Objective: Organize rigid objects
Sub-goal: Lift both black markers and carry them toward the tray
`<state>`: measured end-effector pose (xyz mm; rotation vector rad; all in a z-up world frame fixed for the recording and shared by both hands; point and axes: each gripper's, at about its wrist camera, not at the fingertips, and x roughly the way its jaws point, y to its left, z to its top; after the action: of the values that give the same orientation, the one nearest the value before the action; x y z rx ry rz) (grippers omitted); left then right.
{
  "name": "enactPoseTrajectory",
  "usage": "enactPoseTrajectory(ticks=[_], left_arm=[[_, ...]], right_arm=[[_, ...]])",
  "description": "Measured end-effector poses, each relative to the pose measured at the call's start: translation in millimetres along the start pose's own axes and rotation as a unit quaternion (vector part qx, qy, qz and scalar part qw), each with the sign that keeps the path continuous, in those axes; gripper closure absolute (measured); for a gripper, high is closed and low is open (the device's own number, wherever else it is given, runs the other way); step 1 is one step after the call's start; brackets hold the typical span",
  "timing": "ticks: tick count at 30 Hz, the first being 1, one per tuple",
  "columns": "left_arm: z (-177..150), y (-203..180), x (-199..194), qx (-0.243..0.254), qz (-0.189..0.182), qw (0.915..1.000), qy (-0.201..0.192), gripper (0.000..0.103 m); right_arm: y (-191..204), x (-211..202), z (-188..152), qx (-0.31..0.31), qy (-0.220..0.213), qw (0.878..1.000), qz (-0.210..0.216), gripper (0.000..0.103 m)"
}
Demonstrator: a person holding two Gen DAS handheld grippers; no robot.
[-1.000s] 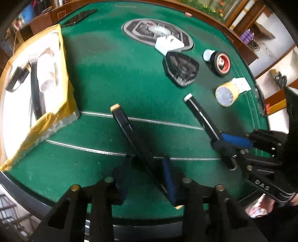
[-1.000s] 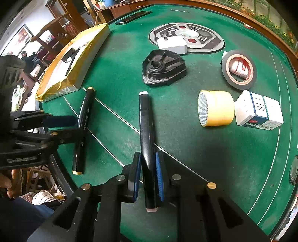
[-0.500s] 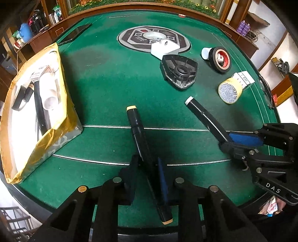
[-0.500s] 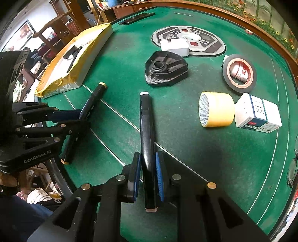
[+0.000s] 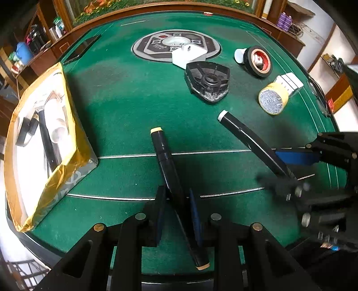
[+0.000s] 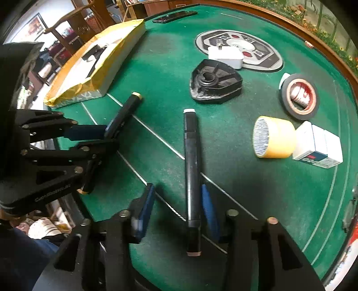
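Here, the left gripper [image 5: 176, 215] is clamping a tan-capped black marker [image 5: 165, 156], while the right gripper [image 6: 176, 210] is standing wide open around a white-capped black marker [image 6: 191, 156] near the green felt counter's [image 6: 156, 67] near edge, seemingly releasing it.

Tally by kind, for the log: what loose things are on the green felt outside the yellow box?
Markers: 2, the yellow-capped marker and the white-capped marker
Tape rolls: 2, the black tape and the yellow tape
White boxes: 2, the charger and the small carton
Black plastic part: 1
Phone: 1
Total: 8
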<state>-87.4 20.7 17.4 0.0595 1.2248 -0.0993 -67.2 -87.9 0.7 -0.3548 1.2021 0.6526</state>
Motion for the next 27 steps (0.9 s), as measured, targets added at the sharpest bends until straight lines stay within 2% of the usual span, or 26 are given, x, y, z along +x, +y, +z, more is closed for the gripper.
enactPoseTrajectory(ticks=[2, 3, 6, 18, 27], left_arm=[[-0.1, 0.7, -0.1, -0.003, -0.008, 1.0, -0.001, 0.088], [-0.2, 0.8, -0.2, -0.005, -0.009, 0.9999, -0.001, 0.088], [-0.5, 3.2, -0.7, -0.011, -0.018, 0.9998, -0.004, 0.088], [4.4, 14.5, -21.8, -0.043, -0.063, 0.996, -0.047, 0.088], [9.9, 24.0, -40.3, -0.059, -0.073, 0.9925, -0.078, 0.088]], right_arm=[[-4.3, -0.5, 0.3, 0.009, 0.002, 1.0, -0.013, 0.087], [-8.5, -1.0, 0.5, 0.018, 0.001, 1.0, -0.015, 0.089], [-15.7, -2.3, -0.3, 0.036, -0.002, 0.999, 0.003, 0.089], [-20.7, -20.4, 3.7, 0.058, -0.043, 0.997, 0.011, 0.089], [-24.0, -31.0, 9.9, 0.066, -0.061, 0.996, 0.021, 0.089]])
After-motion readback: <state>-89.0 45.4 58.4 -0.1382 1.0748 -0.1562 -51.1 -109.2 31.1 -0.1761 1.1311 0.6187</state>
